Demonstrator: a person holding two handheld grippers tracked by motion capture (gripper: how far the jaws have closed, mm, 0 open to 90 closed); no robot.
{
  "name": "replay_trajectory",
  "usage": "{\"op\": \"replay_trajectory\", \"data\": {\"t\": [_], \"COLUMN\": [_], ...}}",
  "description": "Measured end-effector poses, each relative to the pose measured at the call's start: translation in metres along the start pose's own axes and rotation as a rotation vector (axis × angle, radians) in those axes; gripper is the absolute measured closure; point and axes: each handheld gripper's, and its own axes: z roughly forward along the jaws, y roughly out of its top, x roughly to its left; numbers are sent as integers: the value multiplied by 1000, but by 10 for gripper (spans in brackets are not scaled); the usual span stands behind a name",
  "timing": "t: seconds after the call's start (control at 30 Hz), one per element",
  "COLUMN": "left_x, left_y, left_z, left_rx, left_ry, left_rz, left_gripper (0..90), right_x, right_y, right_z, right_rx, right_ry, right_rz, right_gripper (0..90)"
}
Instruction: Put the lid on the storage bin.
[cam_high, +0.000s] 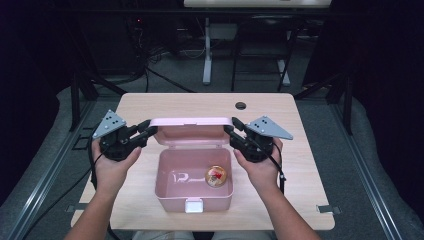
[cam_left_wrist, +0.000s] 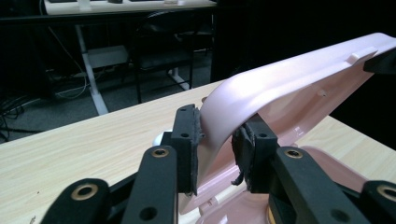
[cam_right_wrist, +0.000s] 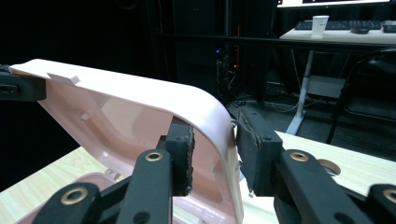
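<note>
High view: round sweet (cam_high: 216, 175) in pink box (cam_high: 170, 197), both grippers' fingers loosely astride its raised lid (cam_high: 190, 131), unclamped.

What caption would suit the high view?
Two hand-held grippers, left gripper and right gripper, flank the raised lid of a pink box.

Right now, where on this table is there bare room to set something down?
Free: the far strip of table behind the raised lid, beside the round hole. Narrow bare strips flank the pink box. Crowded: the middle, where the left gripper and right gripper flank the lid's ends.
</note>
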Motion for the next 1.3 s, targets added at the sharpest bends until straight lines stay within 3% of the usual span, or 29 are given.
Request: {"op": "replay_trajectory", "data": {"t": [0.5,0.93,1.1,1.2,1.3], "left_x": [-5,-4,-6,-7,-4], "left_y": [-10,-19,-20,-19,-19], "left_z": [-7,-14,-15,-16,-16], "left_rx": [7,-2,2,8,0], "left_ry": [-9,-32,-26,0,-3], "left_rz": [8,-20,-8,14,5], "left_gripper": [702,728,735,771,827], "right_x": [2,6,8,9,9], "right_y": [-9,-14,-15,-15,-16], "right_z": [-13,-19,-22,-22,-24], "right_rx": [0,4,10,13,11], "right_ry": [27,32,30,30,23], "right_rz": [19,8,-3,0,2], "right_gripper": [679,681,682,687,698]}}
